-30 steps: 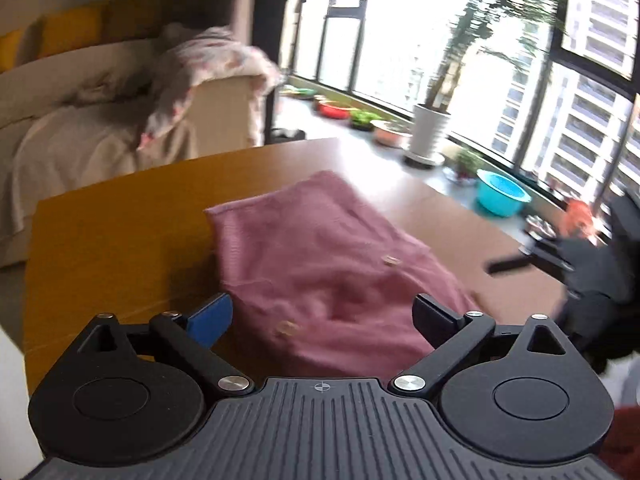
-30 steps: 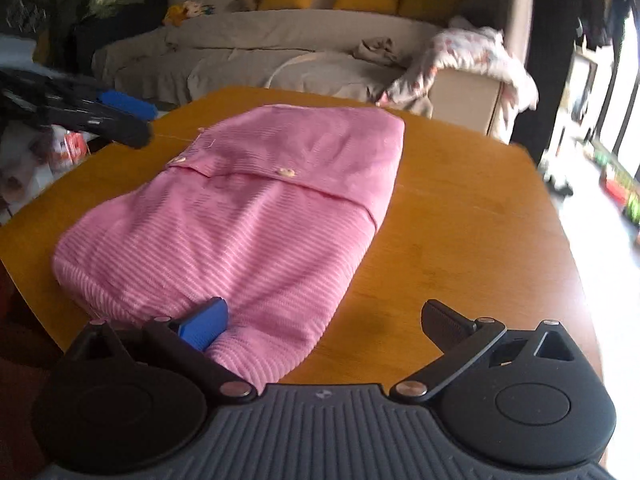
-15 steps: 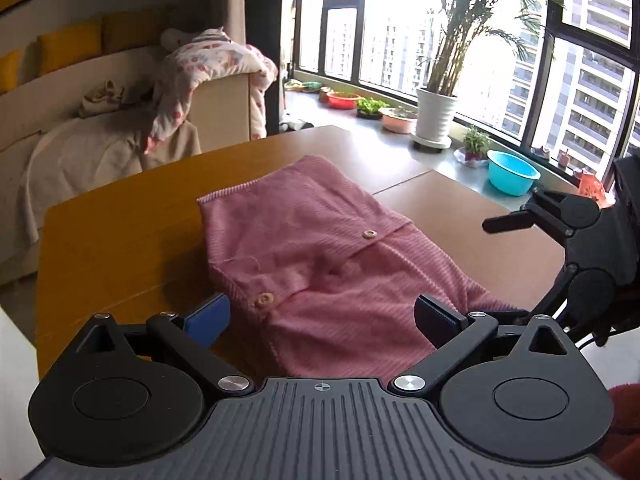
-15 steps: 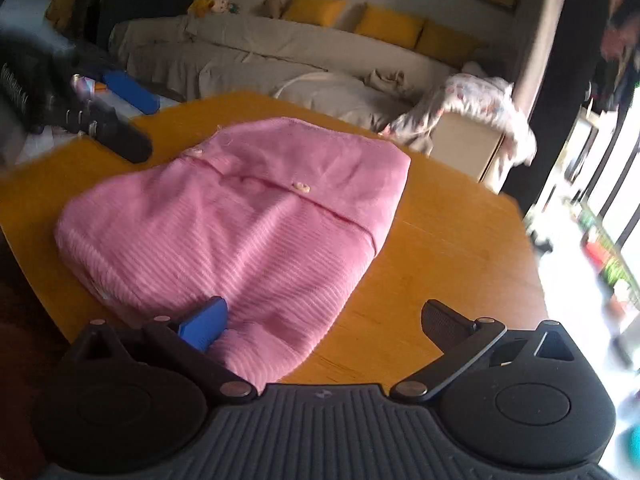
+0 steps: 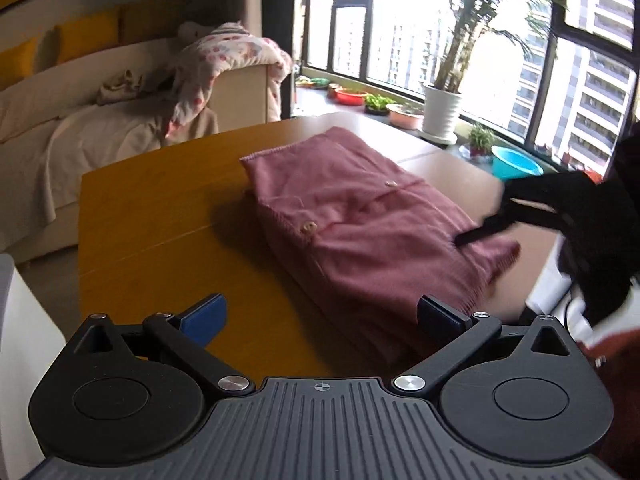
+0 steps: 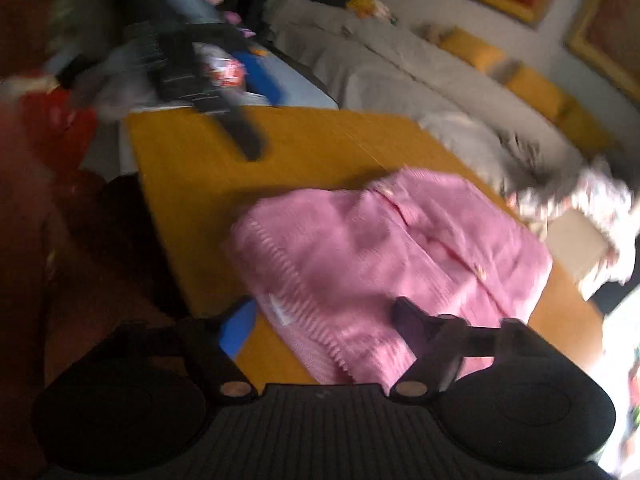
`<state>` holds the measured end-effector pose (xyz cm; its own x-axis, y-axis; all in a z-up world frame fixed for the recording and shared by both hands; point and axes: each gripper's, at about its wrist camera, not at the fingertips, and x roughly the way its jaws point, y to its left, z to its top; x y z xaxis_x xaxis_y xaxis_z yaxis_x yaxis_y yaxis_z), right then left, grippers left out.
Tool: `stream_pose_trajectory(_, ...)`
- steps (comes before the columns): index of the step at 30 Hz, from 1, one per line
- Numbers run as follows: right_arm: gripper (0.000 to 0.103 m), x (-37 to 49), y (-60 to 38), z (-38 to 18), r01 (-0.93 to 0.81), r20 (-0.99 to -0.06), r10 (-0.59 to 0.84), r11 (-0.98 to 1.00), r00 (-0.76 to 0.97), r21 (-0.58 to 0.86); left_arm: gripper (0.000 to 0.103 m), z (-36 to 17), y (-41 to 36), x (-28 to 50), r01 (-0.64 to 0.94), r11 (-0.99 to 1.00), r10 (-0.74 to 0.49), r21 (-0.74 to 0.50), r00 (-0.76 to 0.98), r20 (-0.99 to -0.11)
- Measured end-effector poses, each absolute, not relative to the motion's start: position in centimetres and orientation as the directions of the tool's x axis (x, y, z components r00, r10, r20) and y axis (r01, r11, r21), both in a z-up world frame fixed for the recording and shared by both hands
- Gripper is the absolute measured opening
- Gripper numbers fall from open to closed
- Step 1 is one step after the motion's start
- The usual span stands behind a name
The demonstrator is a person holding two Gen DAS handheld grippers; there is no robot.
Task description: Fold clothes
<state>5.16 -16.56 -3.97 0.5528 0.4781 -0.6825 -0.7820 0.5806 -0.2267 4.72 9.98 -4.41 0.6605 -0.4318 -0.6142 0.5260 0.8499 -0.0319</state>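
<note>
Right tongs (image 6: pixel 324 320) closing around the pink cardigan's (image 6: pixel 384 256) near hem, not yet gripping. Left tongs (image 5: pixel 320 312) released, empty. Risk: a shallow bite could drag and undo the fold.

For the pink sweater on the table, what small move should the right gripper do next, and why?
Probably finish closing on the near hem. The right gripper is closing with the corner of the folded pink sweater between its fingers, though the blurred view does not show a grip yet. The left gripper is open over the bare table, so it cannot lift that edge.
</note>
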Motion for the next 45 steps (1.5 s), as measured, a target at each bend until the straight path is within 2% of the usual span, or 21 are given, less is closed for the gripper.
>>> stream_pose_trajectory(4, 0.065, 10.3, -19.8, -3.4, -0.633, -0.701, 0.556, 0.750, 0.447, 0.191, 0.103, -4.9, 8.2, 3.8, 0.594, 0.803, -0.442, 0.046, 0.645, -0.624)
stream_pose_trajectory(10, 0.065, 12.3, -21.7, -3.8, -0.526, -0.674, 0.628, 0.752, 0.390, 0.397, 0.103, -6.8, 4.5, 4.6, 0.685, 0.710, -0.440, 0.164, 0.613, -0.656)
stream_pose_trajectory(12, 0.065, 12.2, -21.9, -3.7, -0.523, -0.671, 0.634, 0.749, 0.385, 0.407, 0.103, -7.7, 3.1, 5.3, 0.692, 0.686, -0.418, 0.223, 0.627, -0.657)
stream_pose_trajectory(15, 0.068, 11.1, -21.3, -3.3, -0.580, -0.681, 0.607, 0.750, 0.410, 0.319, 0.103, -8.6, 1.3, 6.5, 0.661, 0.675, -0.367, 0.327, 0.686, -0.629)
stream_pose_trajectory(16, 0.074, 10.4, -21.0, -3.0, -0.611, -0.681, 0.596, 0.745, 0.426, 0.269, 0.103, -8.6, 1.1, 7.0, 0.651, 0.684, -0.364, 0.329, 0.696, -0.619)
stream_pose_trajectory(17, 0.082, 9.4, -20.8, -2.6, -0.646, -0.674, 0.585, 0.735, 0.452, 0.205, 0.103, -8.3, 1.1, 7.5, 0.644, 0.705, -0.374, 0.297, 0.693, -0.616)
stream_pose_trajectory(22, 0.096, 3.9, -19.2, -3.1, -0.718, -0.592, 0.480, 0.644, 0.647, -0.262, 0.103, -6.7, 2.6, 10.3, 0.613, 0.790, -0.473, 0.010, 0.620, -0.626)
stream_pose_trajectory(23, 0.096, 3.3, -18.7, -3.7, -0.702, -0.579, 0.446, 0.620, 0.682, -0.350, 0.103, -6.6, 2.9, 10.9, 0.605, 0.794, -0.497, -0.052, 0.598, -0.629)
stream_pose_trajectory(25, 0.095, 3.0, -17.7, -4.7, -0.672, -0.555, 0.410, 0.601, 0.724, -0.432, 0.103, -6.6, 3.4, 11.9, 0.581, 0.794, -0.545, -0.176, 0.554, -0.629)
stream_pose_trajectory(27, 0.082, 3.2, -16.8, -5.7, -0.644, -0.533, 0.382, 0.586, 0.755, -0.492, 0.103, -6.6, 3.7, 12.7, 0.557, 0.783, -0.589, -0.278, 0.521, -0.618)
stream_pose_trajectory(29, 0.043, 4.4, -16.2, -6.2, -0.619, -0.527, 0.348, 0.587, 0.775, -0.522, 0.103, -6.8, 3.9, 13.0, 0.556, 0.760, -0.625, -0.336, 0.486, -0.611)
stream_pose_trajectory(30, 0.034, 5.2, -16.4, -6.1, -0.625, -0.544, 0.345, 0.603, 0.765, -0.495, 0.103, -6.9, 4.0, 12.8, 0.576, 0.741, -0.643, -0.345, 0.459, -0.613)
stream_pose_trajectory(32, 0.029, 6.7, -17.2, -5.2, -0.649, -0.589, 0.357, 0.639, 0.725, -0.412, 0.103, -6.6, 4.7, 12.0, 0.626, 0.697, -0.677, -0.350, 0.415, -0.607)
stream_pose_trajectory(34, 0.027, 7.3, -17.9, -4.1, -0.659, -0.608, 0.358, 0.643, 0.709, -0.390, 0.103, -6.1, 6.0, 11.8, 0.633, 0.692, -0.684, -0.347, 0.421, -0.596)
stream_pose_trajectory(41, 0.026, 6.0, -17.3, -2.2, -0.733, -0.682, 0.302, 0.430, 0.666, -0.526, 0.102, -4.1, 7.8, 16.4, 0.549, 0.795, -0.586, -0.259, 0.583, -0.563)
stream_pose_trajectory(42, 0.026, 5.7, -17.1, -1.9, -0.742, -0.690, 0.294, 0.390, 0.661, -0.544, 0.098, -4.1, 7.3, 17.3, 0.560, 0.793, -0.584, -0.240, 0.587, -0.560)
stream_pose_trajectory(45, 0.026, 6.1, -16.6, -0.2, -0.761, -0.715, 0.262, 0.257, 0.649, -0.596, 0.078, -5.1, 6.1, 20.3, 0.568, 0.787, -0.586, -0.240, 0.568, -0.578)
